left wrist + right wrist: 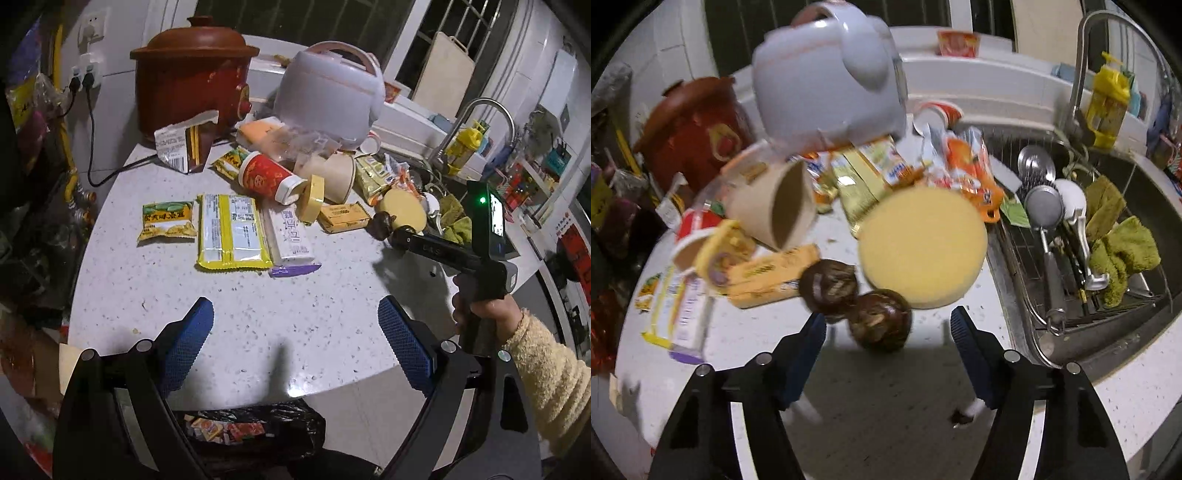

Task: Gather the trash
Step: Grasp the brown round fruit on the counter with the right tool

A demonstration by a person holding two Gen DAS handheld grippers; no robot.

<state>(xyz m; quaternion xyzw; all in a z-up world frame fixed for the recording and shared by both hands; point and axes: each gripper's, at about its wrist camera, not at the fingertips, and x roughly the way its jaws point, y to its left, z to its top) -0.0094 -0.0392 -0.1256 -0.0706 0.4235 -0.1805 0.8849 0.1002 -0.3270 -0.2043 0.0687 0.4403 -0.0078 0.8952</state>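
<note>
A: What writing can be read on the trash?

B: Little. Dense small print and a barcode are seen on the yellow-edged packet (232,232), but no word can be made out. Large characters are printed on the white and purple wrapper (291,236) beside it; they are not legible. Gold ornament is seen on the red cup (266,176), lying on its side. Print on the small yellow box (343,217) is too small to read.

A: Where is the trash placed?

B: It is spread over the speckled counter (258,321), in front of the red clay pot (192,74) and the white rice cooker (328,88). A black bag (255,428) holding wrappers is seen below the counter edge.

A: How are the grippers held?

B: The left gripper (295,343) is held low over bare counter, jaws wide, nothing between them. The right gripper (888,332) is spread wide around the nearer of two dark brown round objects (881,319), close by a yellow round sponge (921,247); contact cannot be told. It is gripped by a hand (487,314) in a fuzzy sleeve.
</note>
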